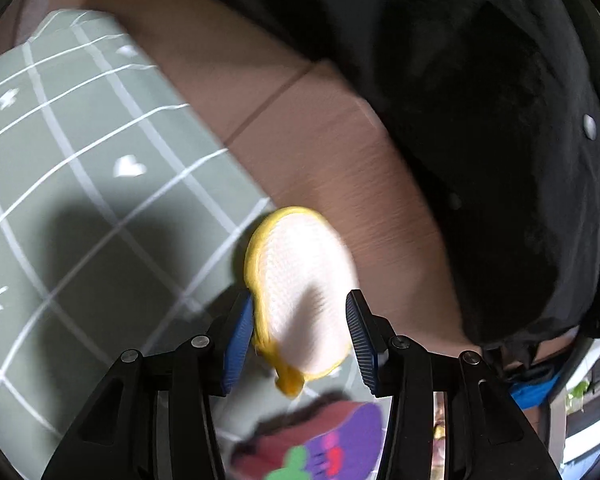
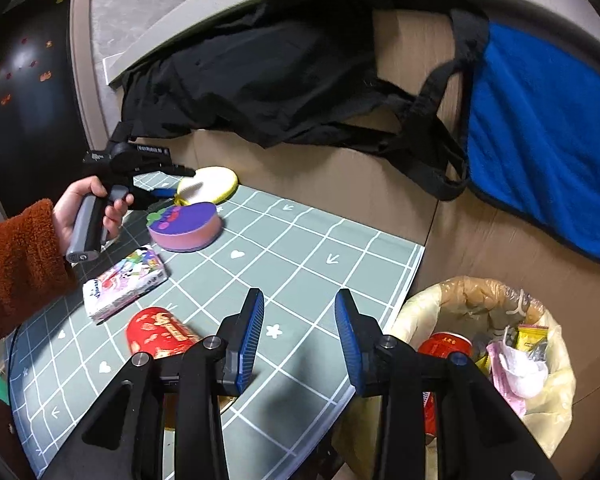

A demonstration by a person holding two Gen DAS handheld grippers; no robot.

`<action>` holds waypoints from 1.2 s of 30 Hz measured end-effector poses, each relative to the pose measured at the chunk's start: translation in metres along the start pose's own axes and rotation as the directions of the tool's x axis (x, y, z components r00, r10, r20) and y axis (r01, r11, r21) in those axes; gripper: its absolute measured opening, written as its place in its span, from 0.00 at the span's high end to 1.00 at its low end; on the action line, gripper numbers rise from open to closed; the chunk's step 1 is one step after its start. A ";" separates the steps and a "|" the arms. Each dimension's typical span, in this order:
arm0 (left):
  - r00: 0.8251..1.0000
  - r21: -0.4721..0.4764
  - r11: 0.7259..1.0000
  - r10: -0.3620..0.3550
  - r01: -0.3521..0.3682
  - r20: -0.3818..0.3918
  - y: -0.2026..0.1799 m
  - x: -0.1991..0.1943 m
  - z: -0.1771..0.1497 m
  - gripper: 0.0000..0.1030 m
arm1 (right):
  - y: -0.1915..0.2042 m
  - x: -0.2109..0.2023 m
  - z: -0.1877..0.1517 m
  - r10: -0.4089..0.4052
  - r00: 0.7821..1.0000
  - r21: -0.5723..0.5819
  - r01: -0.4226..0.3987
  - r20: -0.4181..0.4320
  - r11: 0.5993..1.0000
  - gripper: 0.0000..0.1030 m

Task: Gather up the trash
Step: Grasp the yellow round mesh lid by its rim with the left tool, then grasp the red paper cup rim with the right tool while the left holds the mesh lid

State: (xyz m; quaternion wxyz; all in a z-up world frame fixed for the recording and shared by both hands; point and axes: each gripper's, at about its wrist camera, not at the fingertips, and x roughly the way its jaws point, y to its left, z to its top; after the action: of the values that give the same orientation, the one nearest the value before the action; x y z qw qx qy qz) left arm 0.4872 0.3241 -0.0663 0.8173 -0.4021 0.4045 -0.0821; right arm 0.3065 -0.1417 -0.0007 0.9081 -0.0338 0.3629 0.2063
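Left-wrist view: my left gripper [image 1: 300, 344] straddles the yellow-rimmed white sponge [image 1: 304, 292] on the grid mat [image 1: 60, 200]; jaws apart, grip unclear. Right-wrist view: my right gripper [image 2: 300, 336] hangs open and empty; the lined bin [image 2: 556, 364] holds wrappers and a can, while the purple sponge [image 2: 186, 226], tissue pack [image 2: 124, 284] and red can [image 2: 160, 334] remain.

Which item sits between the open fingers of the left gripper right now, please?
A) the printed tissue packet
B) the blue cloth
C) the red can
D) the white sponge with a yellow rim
D: in the left wrist view the white sponge with a yellow rim lies between the blue pads of the left gripper, on the mat's edge.
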 end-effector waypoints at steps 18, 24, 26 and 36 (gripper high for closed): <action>0.990 0.328 0.939 0.069 -0.106 0.122 -0.086 -0.064 -0.045 0.87 | 0.039 -0.015 0.012 0.140 0.989 -0.088 -0.143 -0.039 0.986 0.66; 0.978 0.382 0.915 0.052 -0.127 0.200 -0.075 -0.147 -0.092 0.87 | 0.070 -0.029 -0.007 0.114 0.992 -0.112 -0.120 -0.062 0.986 0.66; 0.976 0.384 0.915 0.043 -0.125 0.215 -0.069 -0.175 -0.109 0.87 | 0.070 -0.033 -0.016 0.113 0.991 -0.087 -0.119 -0.072 0.989 0.66; 0.961 0.457 0.867 0.083 -0.200 0.262 -0.072 -0.212 -0.182 0.87 | 0.040 -0.017 -0.034 0.206 0.969 0.165 -0.183 -0.137 0.969 0.66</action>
State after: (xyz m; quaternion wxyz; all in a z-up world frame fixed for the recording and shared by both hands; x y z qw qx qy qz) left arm 0.2291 0.2668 0.0483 0.9368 -0.1635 0.3010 -0.0711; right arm 0.2578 -0.1178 -0.0107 0.8528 0.0551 0.4476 0.2634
